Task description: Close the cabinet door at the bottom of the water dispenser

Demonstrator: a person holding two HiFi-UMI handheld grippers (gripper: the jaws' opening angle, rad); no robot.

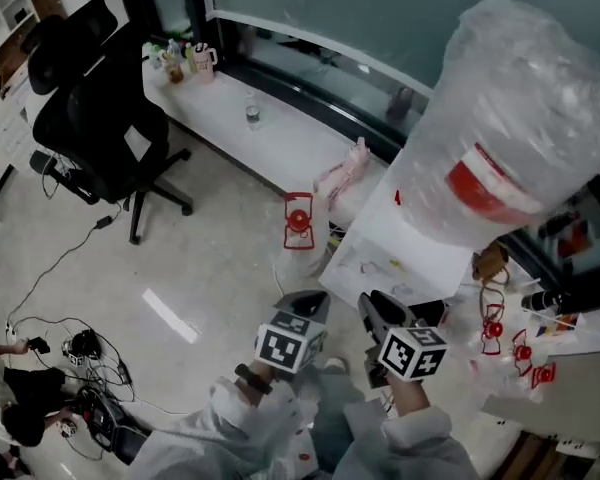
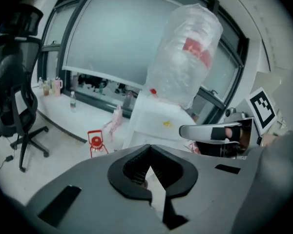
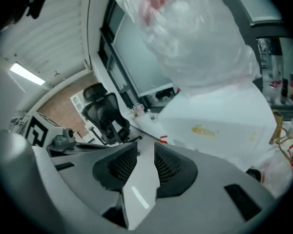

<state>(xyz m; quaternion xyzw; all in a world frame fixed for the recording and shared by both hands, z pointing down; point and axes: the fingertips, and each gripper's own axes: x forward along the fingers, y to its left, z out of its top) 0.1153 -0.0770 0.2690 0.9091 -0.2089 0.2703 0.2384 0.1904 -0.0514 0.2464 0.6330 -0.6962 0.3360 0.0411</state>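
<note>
The white water dispenser [image 1: 405,240] stands at the right, with a large plastic-wrapped bottle [image 1: 520,138] with a red label on top. Its bottom cabinet door is out of sight in every view. Both grippers hang side by side high above the floor, level with the dispenser's top. My left gripper [image 1: 310,301] has its tips together and nothing between them; in its own view [image 2: 149,152] it points at the dispenser body [image 2: 156,116]. My right gripper [image 1: 372,303] stands open and holds nothing; in its own view [image 3: 141,152] floor shows through the gap, and the bottle [image 3: 190,38] looms above.
A black office chair [image 1: 100,118] stands at the left. A white ledge [image 1: 280,143] runs under the window and carries a small bottle [image 1: 252,113]. A red bottle carrier [image 1: 298,221] and a plastic bag [image 1: 345,183] sit by the dispenser. Cables [image 1: 80,353] lie lower left.
</note>
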